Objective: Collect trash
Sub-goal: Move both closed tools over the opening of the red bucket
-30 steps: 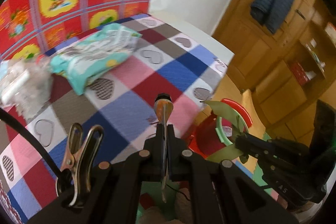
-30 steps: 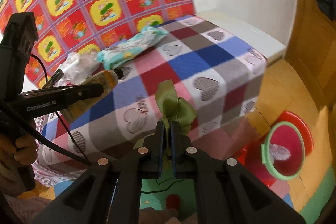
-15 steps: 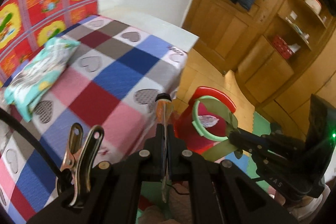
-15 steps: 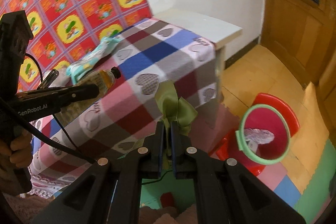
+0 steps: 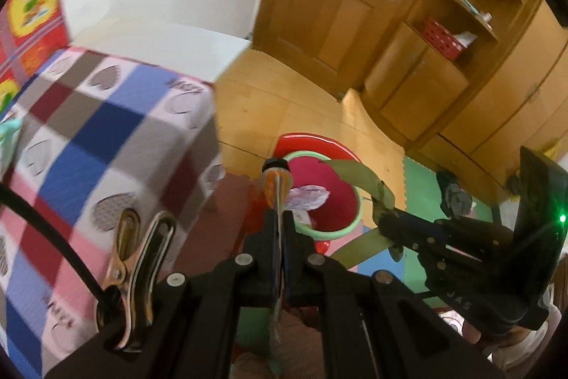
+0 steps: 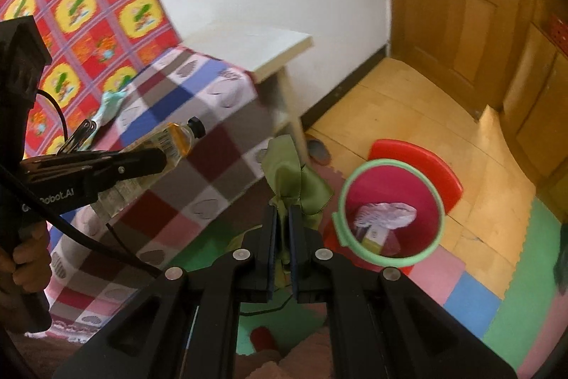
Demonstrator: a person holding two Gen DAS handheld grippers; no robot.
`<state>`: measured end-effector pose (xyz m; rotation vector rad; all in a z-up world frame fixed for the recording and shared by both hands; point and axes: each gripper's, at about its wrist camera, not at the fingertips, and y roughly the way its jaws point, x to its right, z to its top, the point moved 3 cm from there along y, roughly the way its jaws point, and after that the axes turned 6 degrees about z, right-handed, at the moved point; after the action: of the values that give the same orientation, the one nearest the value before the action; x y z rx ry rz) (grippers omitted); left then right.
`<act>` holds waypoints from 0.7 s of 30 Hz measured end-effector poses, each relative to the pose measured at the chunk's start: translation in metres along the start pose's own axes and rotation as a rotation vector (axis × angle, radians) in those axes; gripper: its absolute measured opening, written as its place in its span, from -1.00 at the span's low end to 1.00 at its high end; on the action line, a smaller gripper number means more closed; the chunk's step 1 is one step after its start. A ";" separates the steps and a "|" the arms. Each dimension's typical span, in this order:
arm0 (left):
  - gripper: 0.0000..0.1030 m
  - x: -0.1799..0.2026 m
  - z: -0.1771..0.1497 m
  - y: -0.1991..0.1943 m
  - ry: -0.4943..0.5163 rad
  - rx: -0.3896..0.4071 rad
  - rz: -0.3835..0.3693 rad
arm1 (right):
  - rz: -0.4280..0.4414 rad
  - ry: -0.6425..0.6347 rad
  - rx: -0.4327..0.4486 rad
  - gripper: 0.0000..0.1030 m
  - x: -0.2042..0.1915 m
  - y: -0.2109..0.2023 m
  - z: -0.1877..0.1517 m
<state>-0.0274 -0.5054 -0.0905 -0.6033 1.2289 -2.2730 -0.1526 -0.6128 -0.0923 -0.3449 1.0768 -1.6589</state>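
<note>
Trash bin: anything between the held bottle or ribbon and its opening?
Nothing visible. The trash bin stands open-topped on the floor beside the table; the bottle and ribbon hang clamped above open floor.

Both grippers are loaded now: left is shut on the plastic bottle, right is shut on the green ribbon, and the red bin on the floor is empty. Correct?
Not quite: the red bin is not empty. The right wrist view shows crumpled whitish plastic and a small carton already inside. The rest holds: the left gripper is shut on the plastic bottle, the right gripper on the green ribbon.
</note>
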 end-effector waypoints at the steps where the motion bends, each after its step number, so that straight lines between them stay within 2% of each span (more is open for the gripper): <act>1: -0.96 0.007 0.002 0.005 0.009 -0.003 -0.008 | -0.008 0.010 -0.005 -0.86 0.010 0.002 0.000; 9: -0.96 0.058 0.017 0.064 0.069 -0.059 -0.065 | -0.040 0.073 -0.041 -0.86 0.067 0.020 -0.003; 21: -0.96 0.099 0.021 0.161 0.093 -0.133 -0.098 | -0.080 0.143 -0.112 -0.86 0.137 0.067 -0.025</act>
<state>-0.0601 -0.6555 -0.2031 -0.6240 1.4343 -2.3364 -0.1803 -0.7222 -0.1972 -0.3501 1.2804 -1.7183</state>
